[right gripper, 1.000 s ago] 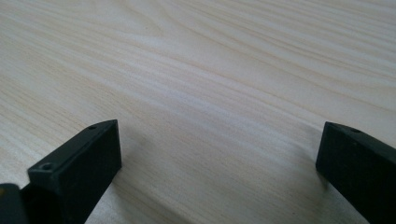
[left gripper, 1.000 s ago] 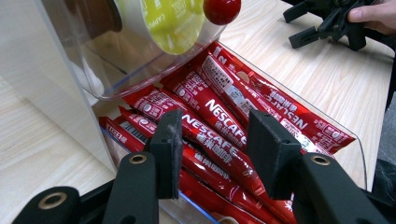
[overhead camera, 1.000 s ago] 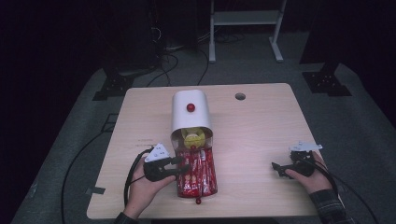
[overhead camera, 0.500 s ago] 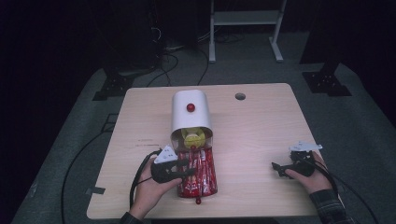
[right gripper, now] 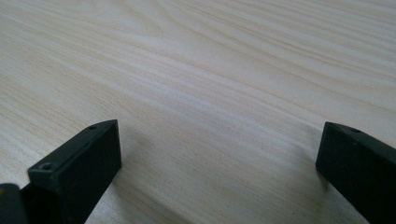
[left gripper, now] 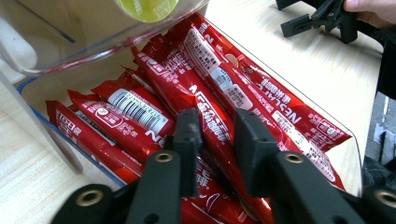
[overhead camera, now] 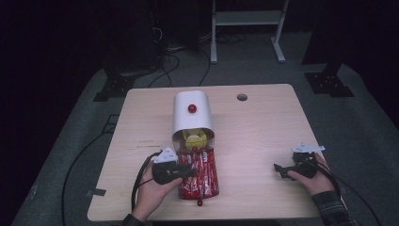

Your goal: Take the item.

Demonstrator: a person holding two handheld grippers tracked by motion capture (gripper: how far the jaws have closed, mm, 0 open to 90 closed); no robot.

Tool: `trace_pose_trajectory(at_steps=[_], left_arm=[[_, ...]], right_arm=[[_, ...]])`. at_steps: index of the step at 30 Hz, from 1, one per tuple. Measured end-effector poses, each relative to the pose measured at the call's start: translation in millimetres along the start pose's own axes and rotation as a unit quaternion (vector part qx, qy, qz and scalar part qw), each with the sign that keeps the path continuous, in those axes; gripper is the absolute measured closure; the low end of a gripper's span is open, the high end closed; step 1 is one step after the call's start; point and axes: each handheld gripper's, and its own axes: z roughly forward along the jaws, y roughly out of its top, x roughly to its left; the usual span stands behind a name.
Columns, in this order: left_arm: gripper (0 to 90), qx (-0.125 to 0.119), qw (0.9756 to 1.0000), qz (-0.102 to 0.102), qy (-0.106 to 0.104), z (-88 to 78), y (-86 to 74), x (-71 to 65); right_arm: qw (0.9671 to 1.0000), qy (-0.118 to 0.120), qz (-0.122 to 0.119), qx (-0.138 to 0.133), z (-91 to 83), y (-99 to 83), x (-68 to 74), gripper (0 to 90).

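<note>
A clear tray full of red coffee sachets sticks out of the front of a white container at the table's middle. My left gripper reaches in from the left over the sachets. In the left gripper view its jaws stand close together, with one red sachet running between them and several more lying underneath. Near the table's right front, my right gripper rests low with its jaws wide apart. Between those jaws I see bare wood.
The white container carries a red knob on top, and a yellow round thing sits in its clear upper compartment. A small red knob marks the tray's front. A round hole is at the table's back right.
My left gripper has shifted slightly to the right over the tray of sachets. The right gripper and hand have stayed where they were.
</note>
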Motion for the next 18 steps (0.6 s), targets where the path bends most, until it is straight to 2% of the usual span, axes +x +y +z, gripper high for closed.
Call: trace_pose_trajectory(at_steps=[5,11,18], left_arm=[[81.0,0.001,0.9998,-0.018,-0.004,-4.0,0.3,2.6],[82.2,0.002,0.9999,-0.013,0.002,-6.8,1.8,0.8],[82.6,-0.003,0.9997,-0.022,-0.006,-16.3,2.8,1.3]], right_arm=[[1.0000,0.000,0.000,0.000,0.0,0.0,0.0,0.0],[1.0000,0.000,0.000,0.000,0.0,0.0,0.0,0.0],[1.0000,0.000,0.000,0.000,0.0,0.0,0.0,0.0]])
